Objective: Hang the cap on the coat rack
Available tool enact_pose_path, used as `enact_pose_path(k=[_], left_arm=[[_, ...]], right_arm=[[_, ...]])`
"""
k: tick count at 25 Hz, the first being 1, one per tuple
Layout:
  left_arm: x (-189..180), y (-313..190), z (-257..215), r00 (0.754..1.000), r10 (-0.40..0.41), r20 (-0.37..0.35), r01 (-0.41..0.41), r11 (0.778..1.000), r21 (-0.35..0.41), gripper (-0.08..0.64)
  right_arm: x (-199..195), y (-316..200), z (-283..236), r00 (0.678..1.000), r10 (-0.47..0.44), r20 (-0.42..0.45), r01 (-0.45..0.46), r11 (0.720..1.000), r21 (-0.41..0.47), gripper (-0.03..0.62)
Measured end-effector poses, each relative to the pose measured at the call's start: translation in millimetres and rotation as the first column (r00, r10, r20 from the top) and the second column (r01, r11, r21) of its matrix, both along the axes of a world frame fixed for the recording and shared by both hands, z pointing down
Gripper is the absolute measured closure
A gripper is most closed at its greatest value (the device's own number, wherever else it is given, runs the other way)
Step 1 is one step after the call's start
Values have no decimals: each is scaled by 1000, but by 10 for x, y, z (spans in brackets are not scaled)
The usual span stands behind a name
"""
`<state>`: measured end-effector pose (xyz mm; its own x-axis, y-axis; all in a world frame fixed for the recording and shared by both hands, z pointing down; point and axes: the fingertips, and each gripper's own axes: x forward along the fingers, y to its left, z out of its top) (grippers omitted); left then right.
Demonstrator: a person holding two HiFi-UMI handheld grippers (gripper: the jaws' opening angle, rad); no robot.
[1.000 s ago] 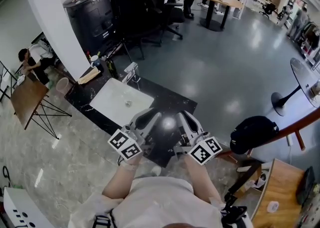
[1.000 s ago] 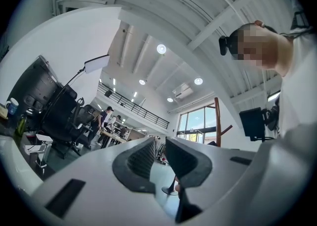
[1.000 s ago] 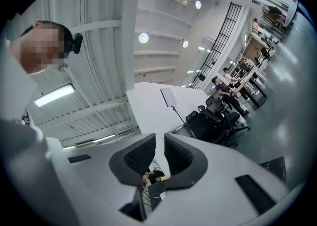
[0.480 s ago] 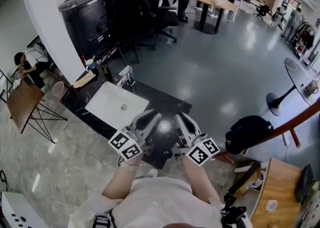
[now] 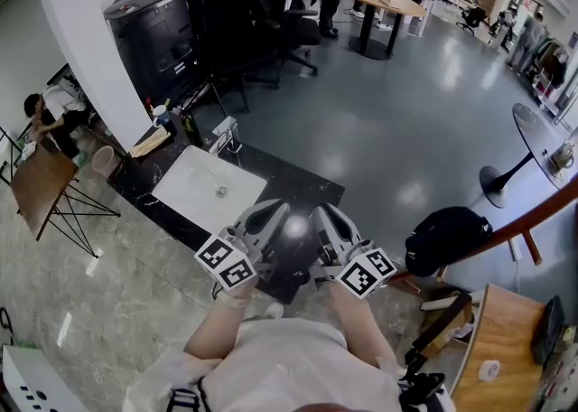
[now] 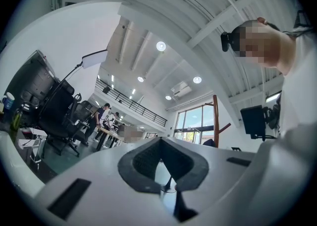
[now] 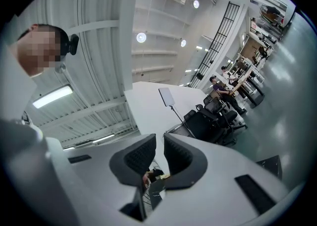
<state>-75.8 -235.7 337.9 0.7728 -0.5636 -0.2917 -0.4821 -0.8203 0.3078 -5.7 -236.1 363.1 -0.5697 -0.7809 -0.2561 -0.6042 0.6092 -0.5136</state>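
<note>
A black cap [image 5: 449, 237] rests on a slanted arm of the wooden coat rack [image 5: 533, 213] at the right of the head view. In the left gripper view the rack's upright pole [image 6: 216, 120] shows far off, with the dark cap [image 6: 210, 143] beside it. I hold both grippers close to my chest, well left of the cap. My left gripper [image 5: 274, 211] [image 6: 159, 141] is shut, pads touching at the tips, with nothing in it. My right gripper [image 5: 323, 214] [image 7: 159, 138] is shut to a thin slit and also holds nothing.
A black counter [image 5: 298, 186] with a white sink [image 5: 209, 189] lies just ahead of the grippers. Black office chairs [image 5: 262, 4] stand beyond it. A round table [image 5: 539, 135] is at far right, a wooden desk [image 5: 506, 347] at lower right, and a folding table [image 5: 41, 182] at left.
The view has shifted slightly, so the sink and cap sit a little further left. Both grippers stay held together in front of my chest.
</note>
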Motion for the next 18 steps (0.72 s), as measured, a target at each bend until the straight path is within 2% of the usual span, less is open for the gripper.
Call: enact_pose_path(k=[5, 12, 18], left_arm=[[18, 22, 23, 1000, 17, 6, -17, 1000, -16, 552], [123, 114, 71, 996, 50, 77, -51, 999, 17, 552], [110, 119, 51, 996, 45, 80, -46, 999, 7, 552]], right_arm=[[2, 17, -1, 1000, -9, -2, 9, 1000, 7, 526], [-49, 33, 14, 1000, -29, -6, 29, 1000, 1, 527], [-76, 40, 7, 999, -34, -14, 34, 999, 7, 535]])
